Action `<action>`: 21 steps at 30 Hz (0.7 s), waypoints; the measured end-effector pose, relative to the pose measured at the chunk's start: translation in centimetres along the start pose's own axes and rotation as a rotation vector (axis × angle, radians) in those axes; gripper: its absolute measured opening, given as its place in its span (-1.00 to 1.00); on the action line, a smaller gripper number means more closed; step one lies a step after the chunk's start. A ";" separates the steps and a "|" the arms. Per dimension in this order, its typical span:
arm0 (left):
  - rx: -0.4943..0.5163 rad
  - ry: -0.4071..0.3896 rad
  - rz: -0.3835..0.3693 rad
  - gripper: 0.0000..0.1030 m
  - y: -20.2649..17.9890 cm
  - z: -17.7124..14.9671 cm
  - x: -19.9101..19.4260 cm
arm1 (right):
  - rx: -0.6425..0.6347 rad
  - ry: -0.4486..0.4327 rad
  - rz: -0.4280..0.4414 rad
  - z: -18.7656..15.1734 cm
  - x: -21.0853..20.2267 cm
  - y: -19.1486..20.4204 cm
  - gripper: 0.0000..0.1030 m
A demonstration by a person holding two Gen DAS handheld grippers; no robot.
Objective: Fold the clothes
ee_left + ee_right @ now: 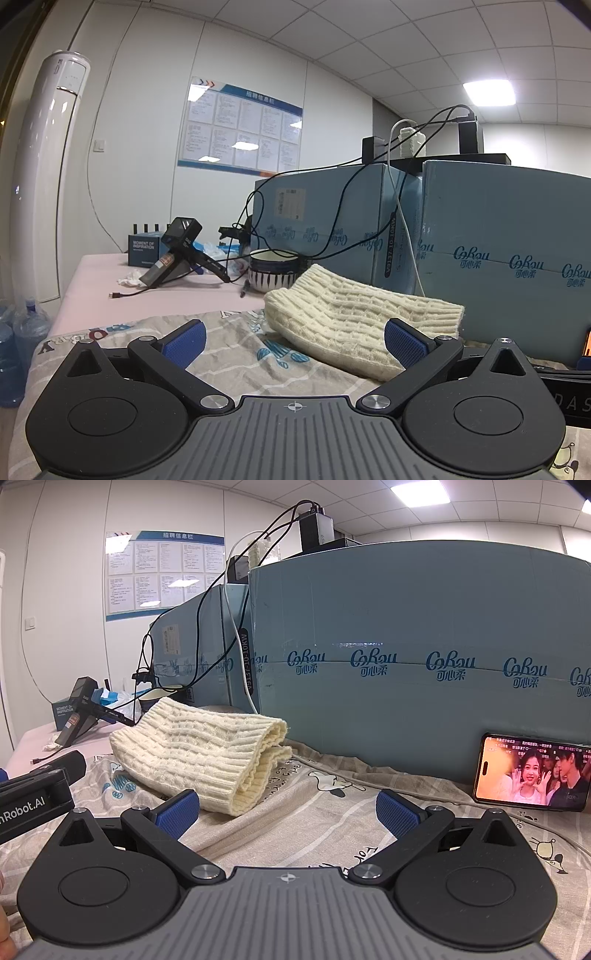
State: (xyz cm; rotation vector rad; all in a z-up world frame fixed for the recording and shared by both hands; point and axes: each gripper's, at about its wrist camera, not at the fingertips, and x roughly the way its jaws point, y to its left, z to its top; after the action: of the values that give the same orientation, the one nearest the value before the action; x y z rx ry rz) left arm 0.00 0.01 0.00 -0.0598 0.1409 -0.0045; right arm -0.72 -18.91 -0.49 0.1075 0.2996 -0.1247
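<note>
A cream knitted garment (354, 317) lies folded on a printed beige sheet (236, 354), just beyond my left gripper (295, 343), which is open and empty. In the right wrist view the same knit (199, 753) lies ahead and left of my right gripper (288, 812), also open and empty, jaws wide over the sheet (314, 812). The left gripper's body (33, 797) shows at the right view's left edge.
Large blue cardboard boxes (406, 646) with cables stand right behind the knit. A phone (532, 771) playing video leans on the box at right. A striped bowl (273, 271), a spare gripper (177, 254) and a small box (144, 249) sit on the pink table.
</note>
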 end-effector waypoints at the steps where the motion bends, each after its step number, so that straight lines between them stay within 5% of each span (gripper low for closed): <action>1: -0.001 0.001 -0.001 1.00 0.0 0.0 0.0 | -0.002 -0.001 -0.001 0.0 0.0 0.0 1.00; 21: -0.053 0.025 -0.038 1.00 0.9 -0.1 0.3 | 0.005 0.004 -0.010 -0.3 -0.1 0.2 1.00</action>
State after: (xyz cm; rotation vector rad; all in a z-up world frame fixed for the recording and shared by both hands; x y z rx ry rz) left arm 0.28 0.87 -0.16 -0.1155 0.1644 -0.0393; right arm -0.90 -18.62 -0.70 0.1110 0.3042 -0.1354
